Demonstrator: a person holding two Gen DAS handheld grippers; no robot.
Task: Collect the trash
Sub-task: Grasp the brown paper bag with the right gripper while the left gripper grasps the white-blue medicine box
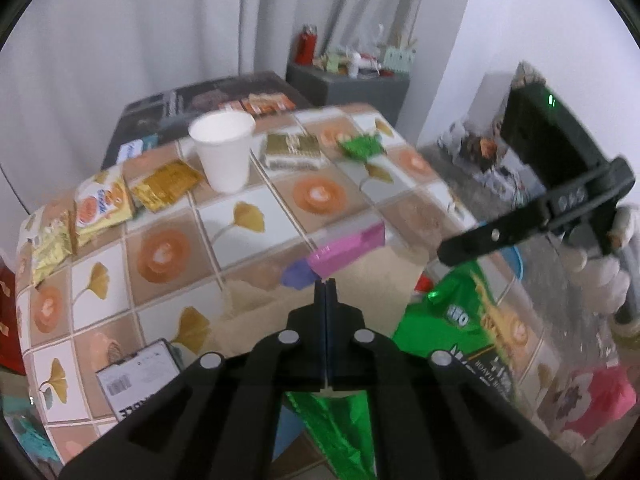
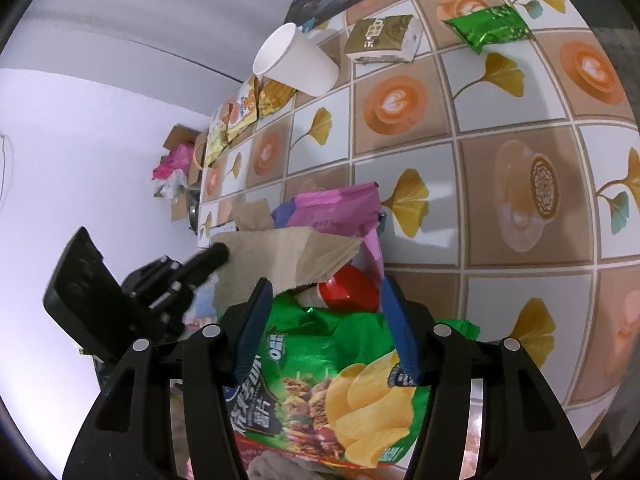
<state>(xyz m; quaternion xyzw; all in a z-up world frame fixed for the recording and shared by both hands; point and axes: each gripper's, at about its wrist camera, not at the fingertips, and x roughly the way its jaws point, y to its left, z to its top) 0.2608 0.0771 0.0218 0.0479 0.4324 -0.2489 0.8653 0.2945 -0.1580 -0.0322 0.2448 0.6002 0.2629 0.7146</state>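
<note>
Trash covered my tiled surface (image 1: 256,216): 1 white paper cup (image 1: 224,152) upright, gold packets (image 1: 166,186) and a small green wrapper (image 1: 360,146) lying flat. My left gripper (image 1: 327,286) was pressed together at the edge of a brown paper bag (image 2: 288,252), probably pinching its rim to keep the mouth open, though I could not tell for certain. A pink wrapper (image 1: 346,250) lay over the bag, its long axis running toward the cup. My right gripper (image 2: 326,324) was spread around a green chip bag (image 2: 340,380), lengthwise between the jaws; whether the pads pressed it I could not tell.
</note>
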